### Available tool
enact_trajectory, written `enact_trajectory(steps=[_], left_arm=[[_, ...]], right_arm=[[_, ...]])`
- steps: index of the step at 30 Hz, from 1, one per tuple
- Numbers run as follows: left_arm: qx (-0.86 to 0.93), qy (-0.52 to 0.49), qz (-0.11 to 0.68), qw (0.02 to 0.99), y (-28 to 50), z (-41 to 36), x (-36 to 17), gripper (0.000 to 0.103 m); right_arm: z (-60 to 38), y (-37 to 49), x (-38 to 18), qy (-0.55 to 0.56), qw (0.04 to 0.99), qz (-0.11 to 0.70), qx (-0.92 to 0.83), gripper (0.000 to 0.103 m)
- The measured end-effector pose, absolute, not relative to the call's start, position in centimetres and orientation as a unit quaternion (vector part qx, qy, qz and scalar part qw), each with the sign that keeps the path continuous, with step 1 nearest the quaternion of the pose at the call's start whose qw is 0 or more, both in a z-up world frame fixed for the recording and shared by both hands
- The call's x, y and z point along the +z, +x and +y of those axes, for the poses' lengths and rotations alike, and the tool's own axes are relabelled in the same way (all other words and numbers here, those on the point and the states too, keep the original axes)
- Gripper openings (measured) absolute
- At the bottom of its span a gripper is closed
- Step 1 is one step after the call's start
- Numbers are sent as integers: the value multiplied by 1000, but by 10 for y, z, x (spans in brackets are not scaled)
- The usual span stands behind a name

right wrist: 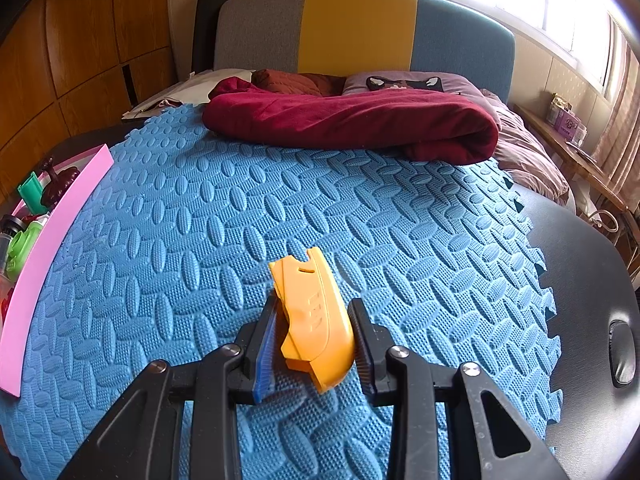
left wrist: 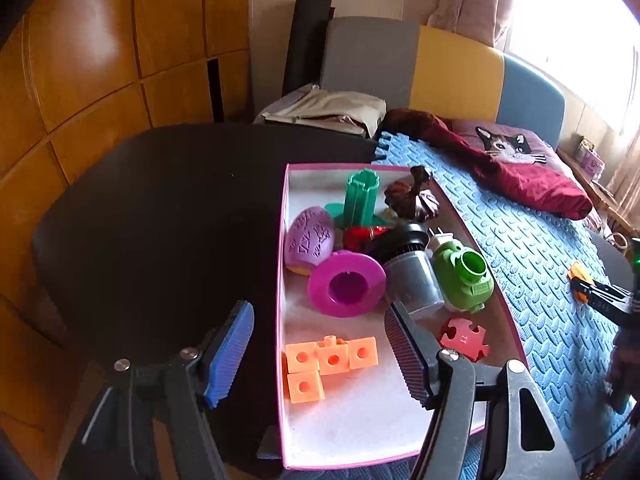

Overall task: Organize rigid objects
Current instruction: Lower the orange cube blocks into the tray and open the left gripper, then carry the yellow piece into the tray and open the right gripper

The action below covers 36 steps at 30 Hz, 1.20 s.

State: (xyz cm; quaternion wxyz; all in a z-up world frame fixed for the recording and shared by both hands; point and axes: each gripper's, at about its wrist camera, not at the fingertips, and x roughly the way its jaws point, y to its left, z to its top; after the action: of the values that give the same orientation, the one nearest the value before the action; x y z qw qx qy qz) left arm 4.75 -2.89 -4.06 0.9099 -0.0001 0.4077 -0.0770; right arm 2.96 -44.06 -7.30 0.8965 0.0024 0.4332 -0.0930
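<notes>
A: What's on the far left of the room?

B: Wooden wall panels (left wrist: 100, 60), then a dark table (left wrist: 160, 208). The left gripper (left wrist: 320, 344) hangs over the table's edge, fingers spread wide with nothing between them.

A: And next along?

B: A pink box (left wrist: 282, 280) sitting half on the table, half on the blue foam mat (right wrist: 200, 208). Inside lie orange cubes (left wrist: 330, 362), a magenta ring (left wrist: 346, 284), a purple egg (left wrist: 309, 239), a green column (left wrist: 360, 196), a green bottle (left wrist: 464, 276) and a red puzzle piece (left wrist: 464, 338).

A: Further right?

B: The right gripper (right wrist: 314, 334) low over the mat, fingers closed against both sides of an orange plastic piece (right wrist: 312, 312), well apart from the box. Behind are a maroon blanket (right wrist: 352, 120), a cat pillow (right wrist: 404, 82), a grey, yellow and blue headboard (right wrist: 360, 28), and a bright window (right wrist: 520, 0).
</notes>
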Motion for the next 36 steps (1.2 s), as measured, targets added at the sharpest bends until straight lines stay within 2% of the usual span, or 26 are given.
enact_trajectory(steps=[7,9,21,36], left_arm=[[-73,-9,398,914,42,-20,-33,71],[-72,-10,397,915,41,-18,-31,71],[-57,-22,397,916,40,0,-33,72],[-26,-37,398,916,40,22,-35,76]], right_arm=[[-436,30,-72,-13,895,433,-105,33],[-432,30,-71,-13,894,433,-113,29],[-410,23,-53,37,892,434,-118,29],[-229,19,-8,4,913,389,125,29]])
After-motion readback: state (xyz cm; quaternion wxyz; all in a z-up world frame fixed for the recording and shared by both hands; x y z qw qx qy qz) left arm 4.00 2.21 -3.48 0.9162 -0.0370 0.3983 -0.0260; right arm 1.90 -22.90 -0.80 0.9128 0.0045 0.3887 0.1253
